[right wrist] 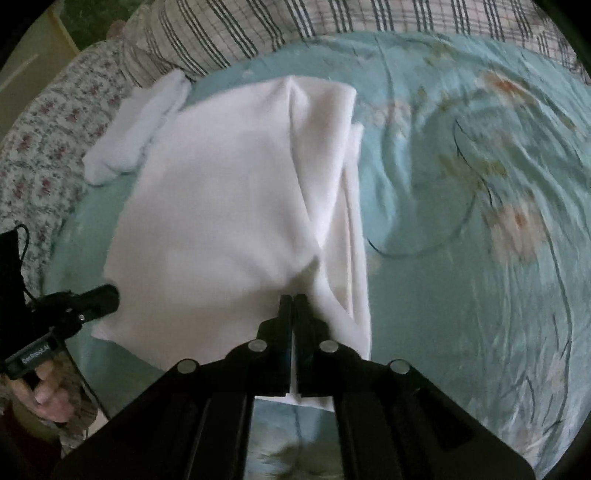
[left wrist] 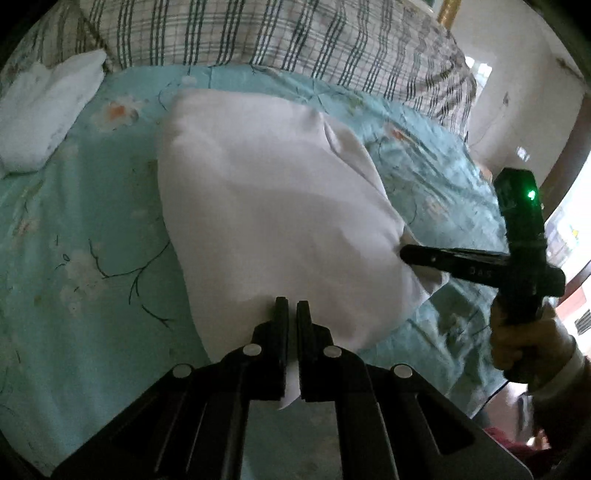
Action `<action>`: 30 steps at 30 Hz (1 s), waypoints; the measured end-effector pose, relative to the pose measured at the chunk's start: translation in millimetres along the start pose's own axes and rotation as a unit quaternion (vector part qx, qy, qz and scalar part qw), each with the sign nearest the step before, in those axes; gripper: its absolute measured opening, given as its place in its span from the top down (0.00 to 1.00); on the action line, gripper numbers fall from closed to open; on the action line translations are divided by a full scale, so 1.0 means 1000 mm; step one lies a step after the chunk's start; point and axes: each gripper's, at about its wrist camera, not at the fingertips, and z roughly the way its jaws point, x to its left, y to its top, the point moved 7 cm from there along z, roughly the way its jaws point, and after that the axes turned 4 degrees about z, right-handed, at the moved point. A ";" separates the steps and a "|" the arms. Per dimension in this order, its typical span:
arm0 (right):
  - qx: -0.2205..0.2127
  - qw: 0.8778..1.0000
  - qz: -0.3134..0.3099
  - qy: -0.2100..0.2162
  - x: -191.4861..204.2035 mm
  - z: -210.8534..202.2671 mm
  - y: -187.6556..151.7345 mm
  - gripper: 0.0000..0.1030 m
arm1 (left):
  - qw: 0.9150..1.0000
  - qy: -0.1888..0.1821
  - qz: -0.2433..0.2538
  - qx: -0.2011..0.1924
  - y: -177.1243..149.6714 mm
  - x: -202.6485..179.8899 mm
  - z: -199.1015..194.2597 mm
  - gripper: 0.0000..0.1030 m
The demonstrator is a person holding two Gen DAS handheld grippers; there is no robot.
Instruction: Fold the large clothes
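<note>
A large white garment (left wrist: 273, 210) lies partly folded on the teal floral bedspread (left wrist: 92, 229). My left gripper (left wrist: 292, 306) is shut on its near edge, with white cloth pinched between the fingers. My right gripper (left wrist: 406, 254) shows at the right in the left wrist view, clamped on the garment's right corner. In the right wrist view the garment (right wrist: 229, 206) stretches away from my right gripper (right wrist: 293, 301), which is shut on its near edge. The left gripper (right wrist: 107, 295) shows at the lower left there, holding the garment's left corner.
A folded white cloth (left wrist: 44, 122) lies at the far left of the bed, also in the right wrist view (right wrist: 136, 129). A plaid quilt (left wrist: 277, 33) is bunched along the far side. A floral sheet (right wrist: 40, 147) covers the left edge.
</note>
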 end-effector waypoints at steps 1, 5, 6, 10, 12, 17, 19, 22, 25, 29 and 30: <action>-0.004 1.000 0.004 0.002 -0.002 0.000 -0.002 1.00 | 1.000 0.004 0.005 -0.002 -0.001 -0.001 0.001 0.97; -0.012 1.000 0.007 -0.002 -0.004 0.001 -0.006 1.00 | 1.000 0.013 0.008 -0.005 -0.003 -0.004 0.004 0.97; -0.013 1.000 0.007 -0.005 -0.003 0.000 -0.009 1.00 | 1.000 0.016 0.012 -0.005 -0.004 -0.004 0.004 0.97; -0.008 1.000 0.009 -0.014 -0.001 0.000 -0.018 1.00 | 1.000 0.023 0.019 -0.006 -0.005 -0.003 0.005 0.97; -0.006 1.000 0.011 -0.016 -0.001 0.000 -0.023 1.00 | 1.000 0.021 0.015 -0.007 -0.005 -0.002 0.004 0.97; -0.006 0.999 0.037 -0.005 -0.003 -0.007 -0.022 1.00 | 1.000 0.008 -0.011 -0.007 -0.003 0.000 -0.007 0.97; -0.027 0.999 0.044 0.008 0.003 -0.023 -0.015 0.97 | 0.999 -0.001 -0.032 -0.019 -0.002 0.003 -0.024 0.85; -0.071 0.996 0.054 0.020 0.003 -0.045 0.003 0.81 | 0.997 0.026 -0.065 -0.044 0.002 0.017 -0.043 0.48; -0.078 0.996 0.052 0.012 -0.002 -0.042 0.018 0.66 | 0.995 0.038 -0.085 -0.043 0.003 0.028 -0.043 0.47; -0.051 0.996 0.073 0.022 -0.011 -0.014 0.031 0.66 | 0.993 0.047 -0.103 -0.022 0.002 0.035 -0.031 0.47; -0.044 0.995 0.086 0.033 -0.014 -0.005 0.035 0.66 | 0.993 0.045 -0.105 -0.017 0.003 0.035 -0.028 0.46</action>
